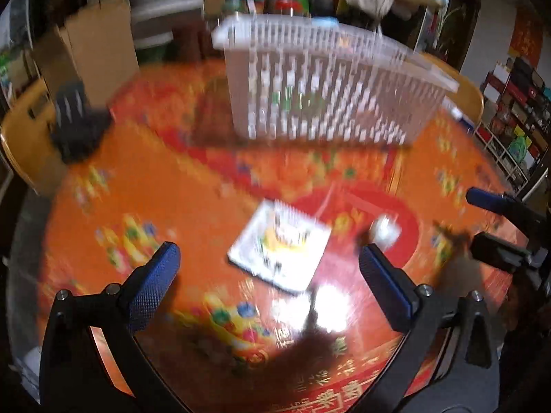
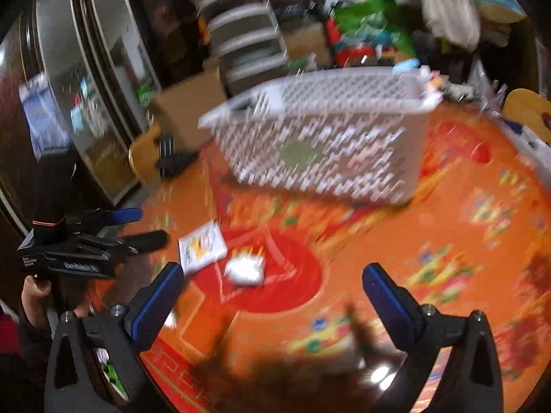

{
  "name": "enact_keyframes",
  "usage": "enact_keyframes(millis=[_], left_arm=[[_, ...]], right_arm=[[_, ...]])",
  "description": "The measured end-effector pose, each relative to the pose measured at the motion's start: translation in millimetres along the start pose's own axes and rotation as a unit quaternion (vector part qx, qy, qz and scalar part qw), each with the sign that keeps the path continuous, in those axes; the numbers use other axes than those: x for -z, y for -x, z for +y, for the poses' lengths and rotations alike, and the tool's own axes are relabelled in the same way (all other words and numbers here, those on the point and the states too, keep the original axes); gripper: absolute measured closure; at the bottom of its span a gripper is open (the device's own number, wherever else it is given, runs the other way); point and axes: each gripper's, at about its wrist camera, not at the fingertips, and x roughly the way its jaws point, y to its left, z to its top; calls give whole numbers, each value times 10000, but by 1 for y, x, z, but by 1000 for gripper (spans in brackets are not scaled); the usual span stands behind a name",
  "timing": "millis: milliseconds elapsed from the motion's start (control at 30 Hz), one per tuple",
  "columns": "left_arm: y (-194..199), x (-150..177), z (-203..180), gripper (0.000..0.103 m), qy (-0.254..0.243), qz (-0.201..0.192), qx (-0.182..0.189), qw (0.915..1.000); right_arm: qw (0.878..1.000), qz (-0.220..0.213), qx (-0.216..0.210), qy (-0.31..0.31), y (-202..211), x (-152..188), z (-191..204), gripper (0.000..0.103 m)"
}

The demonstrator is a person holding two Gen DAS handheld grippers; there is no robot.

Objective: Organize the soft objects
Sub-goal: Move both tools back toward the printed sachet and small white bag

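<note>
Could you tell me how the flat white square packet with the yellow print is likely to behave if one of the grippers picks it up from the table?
The flat white square packet with yellow print lies thin against the orange patterned tablecloth, so getting jaws under an edge may be awkward. It looks light and probably floppy, though blur hides detail. The cloth's glossy glare suggests the packet may slide if pushed.

Both my views smear with motion blur; glare burns white on the table (image 1: 330, 304), fisheye edges darken.
</note>
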Motion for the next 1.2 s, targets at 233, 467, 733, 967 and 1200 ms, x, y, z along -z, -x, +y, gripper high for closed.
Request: enact_keyframes(millis=[233, 467, 733, 967, 1200], left_arm=[[-17, 18, 15, 2, 144, 87, 157, 9997], [-27, 13, 16, 2, 66, 100, 141, 9998], [-30, 9, 8, 2, -73, 47, 128, 9999], [-33, 8, -3, 2, -285, 82, 64, 9995], [-30, 10, -12, 28, -494, -125, -58, 9987]], right_arm=[[9993, 305, -39, 222, -39, 9, 24, 17], [9990, 393, 1, 215, -53, 5, 24, 38], [9990, 423, -131, 109, -58, 5, 19, 68], [9992, 325, -7, 227, -53, 6, 24, 70], [9998, 145, -132, 105, -46, 6, 19, 71]])
